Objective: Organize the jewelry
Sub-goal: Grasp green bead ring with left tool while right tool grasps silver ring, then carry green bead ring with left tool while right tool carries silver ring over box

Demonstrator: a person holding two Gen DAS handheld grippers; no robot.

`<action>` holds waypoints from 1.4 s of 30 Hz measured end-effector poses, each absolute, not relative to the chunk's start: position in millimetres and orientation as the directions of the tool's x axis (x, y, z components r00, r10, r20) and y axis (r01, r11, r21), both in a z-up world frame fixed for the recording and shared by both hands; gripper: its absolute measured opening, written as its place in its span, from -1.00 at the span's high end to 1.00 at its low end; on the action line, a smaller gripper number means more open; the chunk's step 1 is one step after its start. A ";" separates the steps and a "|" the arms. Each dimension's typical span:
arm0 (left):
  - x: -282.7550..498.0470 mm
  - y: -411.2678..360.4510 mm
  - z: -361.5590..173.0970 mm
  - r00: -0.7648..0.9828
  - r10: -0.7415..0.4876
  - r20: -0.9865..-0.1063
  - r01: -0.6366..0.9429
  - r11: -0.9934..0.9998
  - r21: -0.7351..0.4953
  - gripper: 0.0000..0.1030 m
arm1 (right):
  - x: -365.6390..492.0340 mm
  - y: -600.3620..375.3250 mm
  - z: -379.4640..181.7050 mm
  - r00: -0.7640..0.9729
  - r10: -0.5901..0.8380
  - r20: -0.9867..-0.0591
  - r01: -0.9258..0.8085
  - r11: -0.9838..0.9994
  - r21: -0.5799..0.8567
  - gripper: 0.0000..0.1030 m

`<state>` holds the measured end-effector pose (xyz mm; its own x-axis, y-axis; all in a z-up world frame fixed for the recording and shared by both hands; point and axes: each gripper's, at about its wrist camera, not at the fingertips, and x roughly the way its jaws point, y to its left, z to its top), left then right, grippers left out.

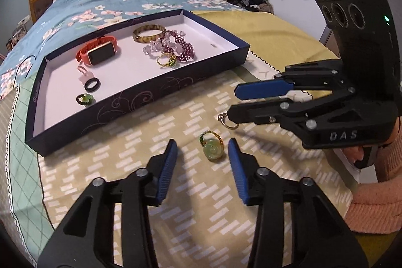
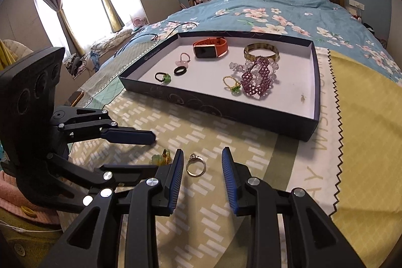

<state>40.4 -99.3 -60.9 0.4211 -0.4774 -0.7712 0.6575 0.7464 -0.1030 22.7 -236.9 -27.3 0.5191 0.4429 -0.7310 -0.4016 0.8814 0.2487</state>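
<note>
The right tongs (image 1: 235, 102) partly cover the gold ring (image 1: 227, 121). The tray's speck (image 2: 302, 98) is too small to identify. The green ring (image 2: 160, 158) is half hidden.

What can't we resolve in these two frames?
- Green flower ring, right wrist view: mostly hidden behind the left gripper finger.
- Gold ring, left wrist view: partly covered by the right gripper fingertip.
- Tiny speck in tray, both views: too small to identify.
</note>
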 end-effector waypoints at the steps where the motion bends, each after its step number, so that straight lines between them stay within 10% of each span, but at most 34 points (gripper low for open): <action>1: 40.7 -99.4 -61.4 0.422 -0.475 -0.772 0.656 0.748 -0.101 0.31 | 22.6 -236.2 -26.9 0.519 0.442 -0.731 -0.403 0.882 0.246 0.44; 6: 45.0 -96.3 -61.0 0.418 -0.478 -0.773 0.646 0.754 -0.117 0.67 | 20.8 -232.3 -27.1 0.514 0.440 -0.737 -0.413 0.879 0.237 0.44; 42: 55.2 -40.8 -43.2 0.518 -0.445 -0.730 0.508 0.847 -0.156 0.67 | 17.9 -221.8 -9.9 0.567 0.453 -0.688 -0.407 0.880 0.243 0.69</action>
<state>55.2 -40.8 -43.2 0.5183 -0.4452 -0.7302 0.5079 0.8472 -0.1561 17.9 -221.8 -9.9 0.5669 0.4526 -0.6883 -0.4074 0.8802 0.2434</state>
